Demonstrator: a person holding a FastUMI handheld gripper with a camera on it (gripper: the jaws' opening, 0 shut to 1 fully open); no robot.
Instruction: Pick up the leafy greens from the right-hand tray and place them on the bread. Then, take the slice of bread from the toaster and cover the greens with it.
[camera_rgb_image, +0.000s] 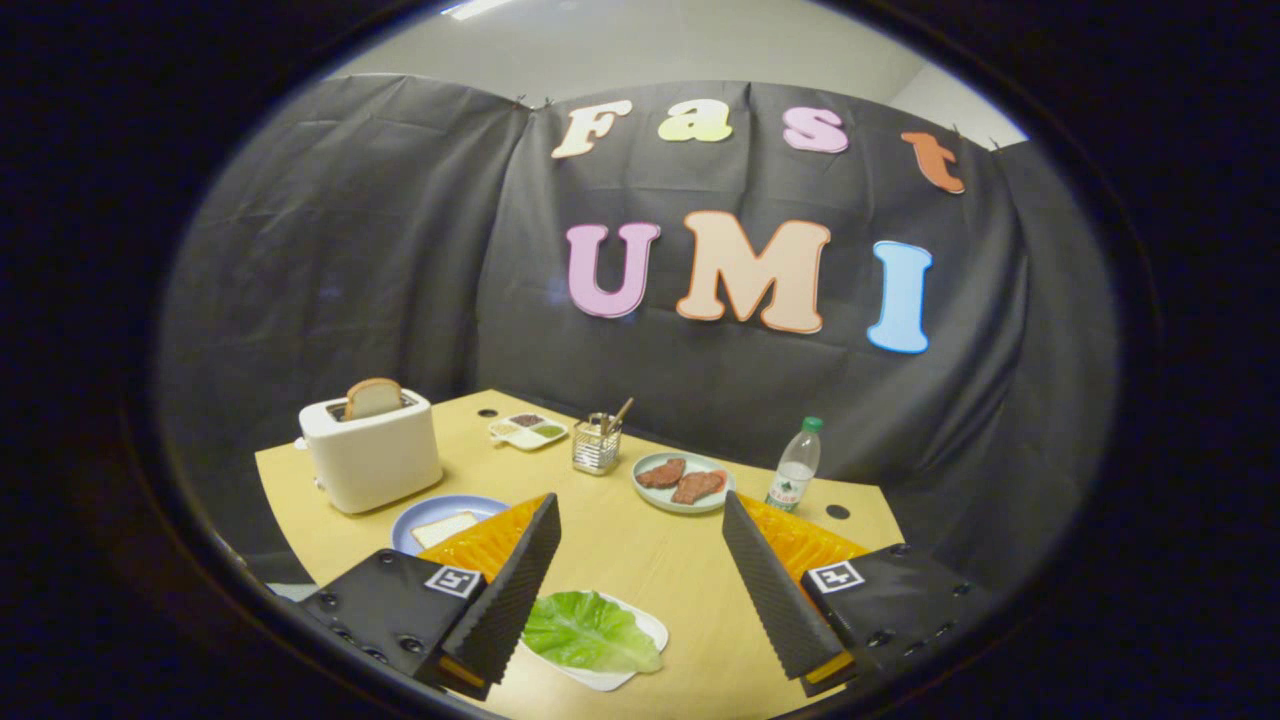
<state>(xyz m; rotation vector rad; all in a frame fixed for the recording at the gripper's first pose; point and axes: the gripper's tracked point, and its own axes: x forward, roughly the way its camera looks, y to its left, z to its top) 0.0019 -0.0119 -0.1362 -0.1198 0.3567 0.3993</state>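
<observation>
Ridged black tongs (640, 520) gape apart — crinkled leafy greens (590, 632) lie on a white tray (652, 632) between them.

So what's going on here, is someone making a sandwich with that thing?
Pretty much. A hand-held gripper hangs over the wooden table with its fingers wide open, holding nothing. The leafy greens lie on a white tray low between the fingers, nearer the left one. Beyond the left finger a bread slice waits on a blue plate, and another slice sticks up from the white toaster. Nothing has been picked up yet.
</observation>
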